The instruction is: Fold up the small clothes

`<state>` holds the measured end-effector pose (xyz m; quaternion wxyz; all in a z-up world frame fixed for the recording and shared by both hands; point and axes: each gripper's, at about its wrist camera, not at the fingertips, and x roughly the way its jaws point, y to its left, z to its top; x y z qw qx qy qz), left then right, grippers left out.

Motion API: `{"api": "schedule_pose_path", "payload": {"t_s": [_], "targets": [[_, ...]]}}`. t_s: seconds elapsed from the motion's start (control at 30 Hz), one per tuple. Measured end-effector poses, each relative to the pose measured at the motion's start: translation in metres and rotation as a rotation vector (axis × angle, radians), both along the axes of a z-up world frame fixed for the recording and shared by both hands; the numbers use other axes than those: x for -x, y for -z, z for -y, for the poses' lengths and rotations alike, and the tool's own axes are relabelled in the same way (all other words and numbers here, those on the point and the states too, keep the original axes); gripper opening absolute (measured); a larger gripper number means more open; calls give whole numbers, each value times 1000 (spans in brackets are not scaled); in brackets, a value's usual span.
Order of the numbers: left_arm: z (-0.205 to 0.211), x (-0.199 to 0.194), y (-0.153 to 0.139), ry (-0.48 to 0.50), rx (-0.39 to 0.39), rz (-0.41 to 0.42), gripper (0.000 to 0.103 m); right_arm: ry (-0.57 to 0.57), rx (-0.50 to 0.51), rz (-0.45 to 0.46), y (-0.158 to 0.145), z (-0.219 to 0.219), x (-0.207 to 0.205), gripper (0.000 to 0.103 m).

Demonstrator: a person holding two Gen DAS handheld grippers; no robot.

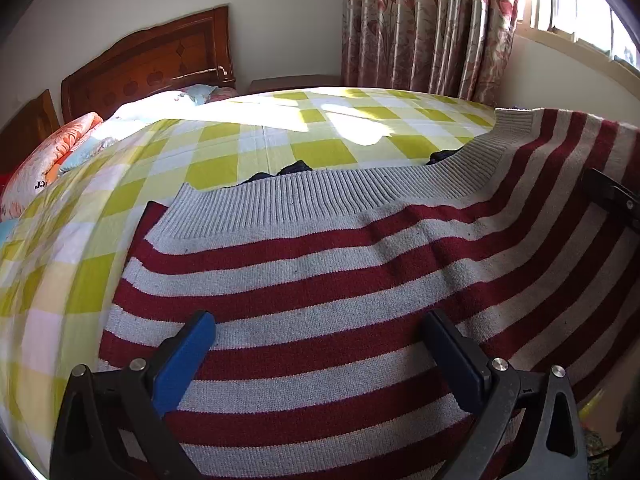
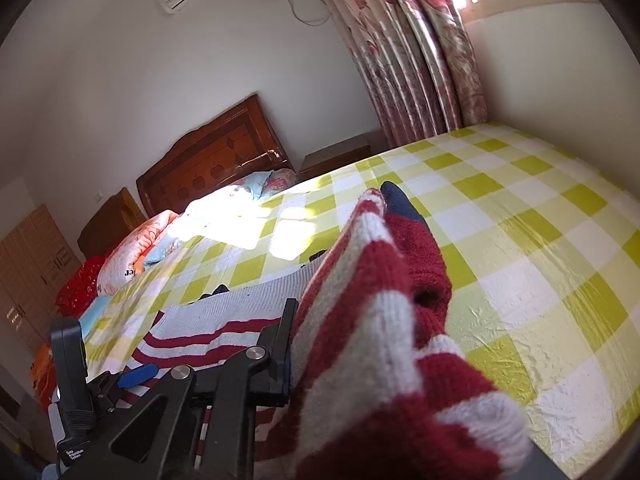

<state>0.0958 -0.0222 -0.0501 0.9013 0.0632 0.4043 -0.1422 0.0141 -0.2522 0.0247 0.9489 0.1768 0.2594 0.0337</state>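
Sweater, red and grey striped, lies spread on a yellow-checked bedsheet. The left gripper hovers over it, blue pads wide apart, holding nothing. The right gripper appears clamped on a lifted sweater edge, which hides one finger. Beyond stand a wooden headboard and floral curtains.

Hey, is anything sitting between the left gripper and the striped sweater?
Nothing visible. The left gripper is open, its blue fingers straddling bare striped sweater directly below. The right gripper is off at the sweater's right edge, shut on a lifted fold, not in the left one's path.
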Motion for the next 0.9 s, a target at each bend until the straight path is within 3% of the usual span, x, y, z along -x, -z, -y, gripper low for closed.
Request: {"api": "schedule_pose_path", "payload": {"t_s": [0.1,0.17,0.2,0.3,0.37,0.43,0.5,0.57,0.63,0.77,0.9], "targets": [[-2,-1,-2,3,11,-7,103,-66,127,49,-14,-41,-3,16],[-10,-1,-5,21,63,-18,103,-120,198,81,-20,-68,-5,16],[-22,-2,-9,31,143,-26,103,-151,226,94,-22,-81,-6,16],[-96,-8,-33,-3,541,-78,103,-251,316,144,-25,-120,-4,16],[-142,-10,-46,-52,667,-84,103,-324,376,138,-18,-143,-3,16],[-164,-17,-50,-10,730,-159,103,-388,486,106,-2,-167,-3,16],[-165,-19,-48,9,736,-222,103,-440,652,58,25,-195,-3,17],[-147,-18,-47,50,685,-268,103,-467,810,35,51,-215,-1,20],[-122,-24,-43,72,620,-326,103,-466,923,70,64,-224,6,20],[-80,-39,-34,92,478,-414,103,-428,924,116,57,-217,9,17],[-66,-44,-35,127,525,-455,103,-370,884,183,45,-207,12,16]]}}
